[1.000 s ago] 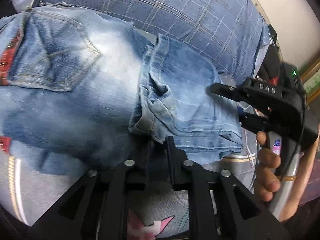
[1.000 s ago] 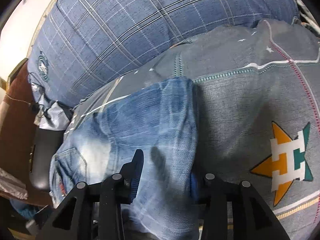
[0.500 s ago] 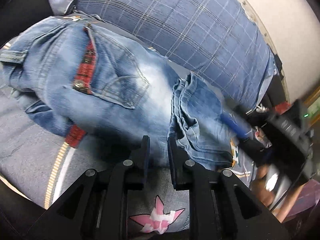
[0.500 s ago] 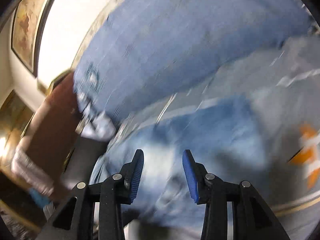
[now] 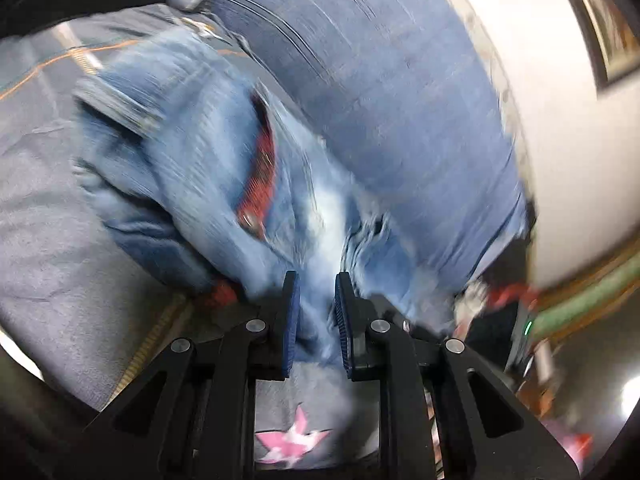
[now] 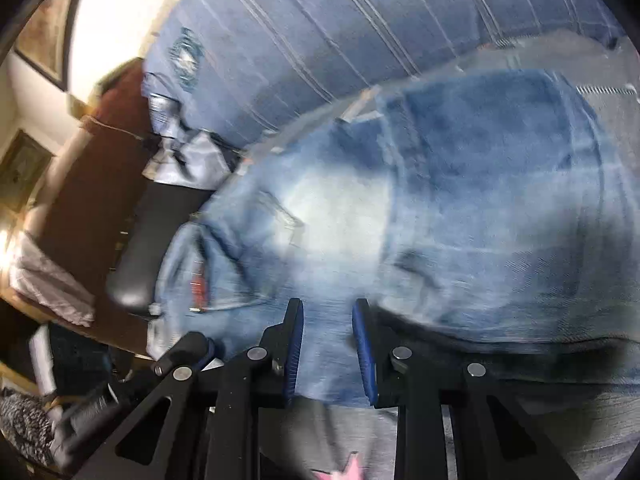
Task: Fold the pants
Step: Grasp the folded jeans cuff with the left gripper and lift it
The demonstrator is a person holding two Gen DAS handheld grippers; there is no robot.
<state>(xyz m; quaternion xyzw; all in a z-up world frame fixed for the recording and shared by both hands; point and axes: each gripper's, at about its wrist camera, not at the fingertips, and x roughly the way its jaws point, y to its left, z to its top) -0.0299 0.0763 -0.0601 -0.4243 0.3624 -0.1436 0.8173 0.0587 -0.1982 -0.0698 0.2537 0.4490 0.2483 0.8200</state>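
Observation:
Light blue jeans (image 5: 208, 148) lie folded on a grey bedspread (image 5: 48, 220), a red lining strip (image 5: 260, 176) showing at the waistband. Both views are motion-blurred. My left gripper (image 5: 314, 292) has its jaws slightly apart, empty, just in front of the jeans' near edge. In the right wrist view the jeans (image 6: 420, 208) fill the middle, back pocket and red label (image 6: 199, 280) at left. My right gripper (image 6: 326, 320) is open and empty over the jeans' near edge.
A large blue checked pillow (image 5: 392, 92) lies behind the jeans, also in the right wrist view (image 6: 320, 28). A pink star print (image 5: 292, 440) marks the bedspread under my left gripper. A brown headboard (image 6: 84, 184) and a black object (image 6: 140, 248) stand at left.
Both grippers have let go of the jeans and pulled back. My right gripper's jaws narrowed from wide open. Both cameras swung, so the folded jeans now sit further off.

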